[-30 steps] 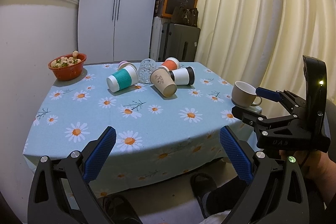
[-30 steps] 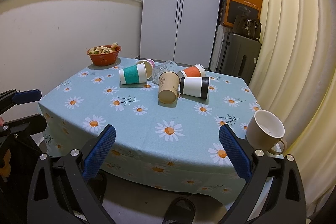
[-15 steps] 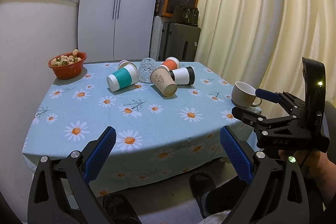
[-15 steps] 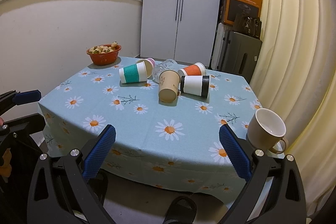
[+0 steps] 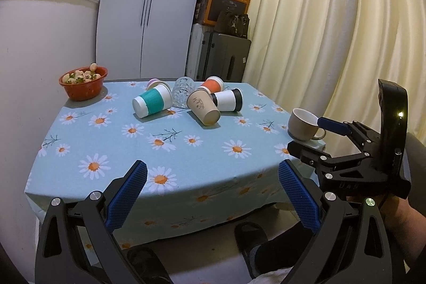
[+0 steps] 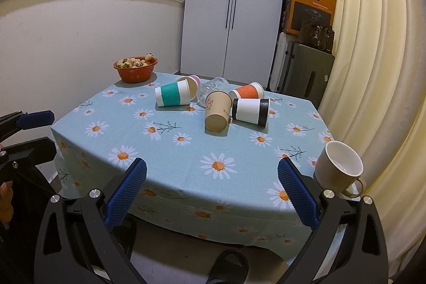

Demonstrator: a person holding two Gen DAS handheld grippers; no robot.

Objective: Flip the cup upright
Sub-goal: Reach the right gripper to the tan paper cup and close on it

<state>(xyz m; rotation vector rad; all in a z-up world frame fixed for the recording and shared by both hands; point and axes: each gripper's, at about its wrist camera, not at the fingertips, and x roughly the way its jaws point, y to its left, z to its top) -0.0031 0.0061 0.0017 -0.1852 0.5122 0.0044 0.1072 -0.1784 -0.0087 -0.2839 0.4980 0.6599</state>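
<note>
Several cups lie on their sides mid-table: a teal-banded cup [image 5: 153, 104] [image 6: 173, 97], a brown paper cup [image 5: 203, 108] [image 6: 217, 111], a white cup with a black band [image 5: 229, 100] [image 6: 251, 109], an orange cup [image 5: 212, 84] [image 6: 247, 91], a pink cup [image 6: 190, 80] and a clear glass [image 5: 182, 92] [image 6: 210, 87]. A beige mug [image 5: 303, 124] [image 6: 339, 167] stands upright at the table's right corner. My left gripper [image 5: 211, 193] is open and empty before the front edge. My right gripper [image 6: 211, 193] is open and empty too, and shows in the left wrist view [image 5: 319, 135] beside the mug.
An orange bowl of food [image 5: 84, 83] [image 6: 135, 68] sits at the far left corner of the daisy tablecloth [image 5: 133, 145]. A wall is on the left, curtains [image 5: 319, 31] on the right. A cabinet, suitcase and boxes stand behind. Feet in sandals are under the front edge.
Both grippers have drifted slightly; the views are almost unchanged. No cup has moved.
</note>
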